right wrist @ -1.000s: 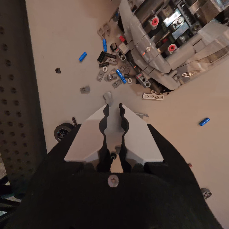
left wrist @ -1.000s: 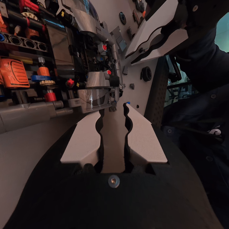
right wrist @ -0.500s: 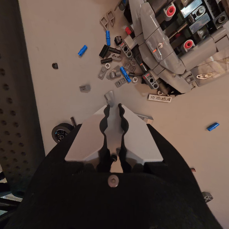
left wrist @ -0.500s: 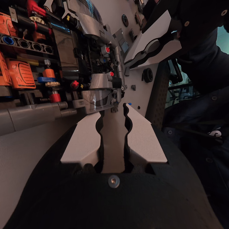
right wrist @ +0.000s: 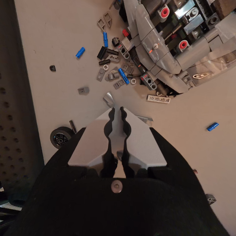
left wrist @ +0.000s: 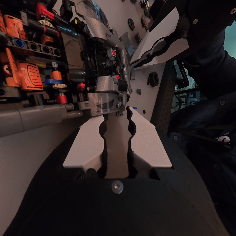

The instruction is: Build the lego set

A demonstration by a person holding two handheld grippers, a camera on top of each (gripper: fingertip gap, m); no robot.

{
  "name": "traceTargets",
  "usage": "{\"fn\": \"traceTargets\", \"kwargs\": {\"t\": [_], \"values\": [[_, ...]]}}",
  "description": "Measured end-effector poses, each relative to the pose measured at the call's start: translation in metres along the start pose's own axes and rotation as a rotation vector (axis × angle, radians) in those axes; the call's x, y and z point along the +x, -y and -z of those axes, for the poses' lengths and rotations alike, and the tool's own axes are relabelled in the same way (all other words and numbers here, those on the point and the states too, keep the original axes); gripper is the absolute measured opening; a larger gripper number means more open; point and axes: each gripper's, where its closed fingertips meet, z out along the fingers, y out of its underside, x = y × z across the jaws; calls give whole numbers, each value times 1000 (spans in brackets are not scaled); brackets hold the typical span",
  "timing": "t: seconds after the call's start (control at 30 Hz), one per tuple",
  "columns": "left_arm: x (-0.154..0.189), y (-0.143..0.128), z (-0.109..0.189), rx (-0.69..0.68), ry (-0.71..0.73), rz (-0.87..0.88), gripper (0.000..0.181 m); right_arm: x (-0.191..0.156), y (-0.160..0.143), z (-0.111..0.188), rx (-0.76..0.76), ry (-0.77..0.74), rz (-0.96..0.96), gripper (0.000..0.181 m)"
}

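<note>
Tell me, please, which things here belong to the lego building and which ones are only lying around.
Belong to the job:
- grey lego car
- curved grey piece just ahead of the right gripper
- heap of small loose parts beside the car
- left gripper, open, close to the car

Lying about:
- wheel near the table edge
- lone blue pin
- perforated dark panel

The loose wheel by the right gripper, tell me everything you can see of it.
The wheel is a small black tyre, rubber by its look, on a dark spoked rim with a cross-shaped axle hole at the hub. It lies loose on the pale table, tipped so the spoked face shows, close to the perforated dark panel and left of the right gripper. A short dark pin lies at its upper right edge; whether they touch is unclear. The gripper's black body hides its lower right part.
</note>
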Motion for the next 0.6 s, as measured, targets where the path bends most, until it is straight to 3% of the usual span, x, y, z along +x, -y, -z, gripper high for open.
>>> {"fn": "traceTargets", "kwargs": {"t": [0.6], "values": [[-1, 3, 4, 27, 3, -10, 26, 11, 1, 6, 31, -28, -32, 11]]}}
